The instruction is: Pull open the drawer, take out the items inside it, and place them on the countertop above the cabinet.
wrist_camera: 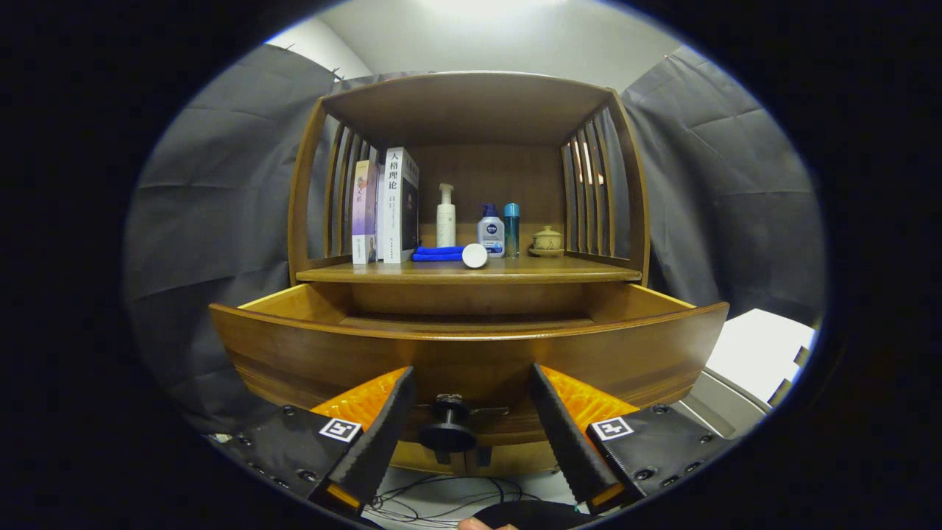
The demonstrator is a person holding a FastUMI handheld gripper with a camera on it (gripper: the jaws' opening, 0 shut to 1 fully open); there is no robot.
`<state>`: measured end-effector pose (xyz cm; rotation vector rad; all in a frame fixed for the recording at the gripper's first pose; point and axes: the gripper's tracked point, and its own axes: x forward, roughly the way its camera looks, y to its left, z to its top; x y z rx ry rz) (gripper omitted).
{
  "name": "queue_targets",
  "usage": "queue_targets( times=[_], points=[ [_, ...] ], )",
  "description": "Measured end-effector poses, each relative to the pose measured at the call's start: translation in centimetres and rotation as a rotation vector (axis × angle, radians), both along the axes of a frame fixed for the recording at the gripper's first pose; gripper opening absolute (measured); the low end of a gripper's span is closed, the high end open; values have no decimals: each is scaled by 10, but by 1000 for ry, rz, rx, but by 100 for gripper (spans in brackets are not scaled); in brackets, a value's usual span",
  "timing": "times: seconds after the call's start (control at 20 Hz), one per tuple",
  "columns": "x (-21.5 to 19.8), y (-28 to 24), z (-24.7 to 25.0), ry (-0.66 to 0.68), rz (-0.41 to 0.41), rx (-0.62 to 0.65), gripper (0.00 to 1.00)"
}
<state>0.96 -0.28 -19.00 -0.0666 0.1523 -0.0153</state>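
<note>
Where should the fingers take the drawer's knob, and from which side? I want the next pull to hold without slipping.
Grip the drawer knob on its narrow stem behind the round disc, coming straight at the drawer front, one finger either side. The wider disc would likely catch the fingers on a pull. The gripper is open now, the knob between its fingers, untouched.

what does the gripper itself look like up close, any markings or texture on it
The gripper has two long wedge-shaped fingers with ridged, sawtooth-textured inner faces, standing apart on either side of the drawer knob. Each finger mounts on a dark, flat base plate dotted with screw heads. Each plate carries a small square black-and-white fiducial tag. No cable on the gripper itself can be made out.
</note>
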Motion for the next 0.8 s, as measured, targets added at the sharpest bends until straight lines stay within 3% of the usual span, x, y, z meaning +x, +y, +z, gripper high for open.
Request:
queue_targets(
  times=[0.8],
  points=[
    [91, 7, -7, 79, -35, 106, 98]
  ],
)
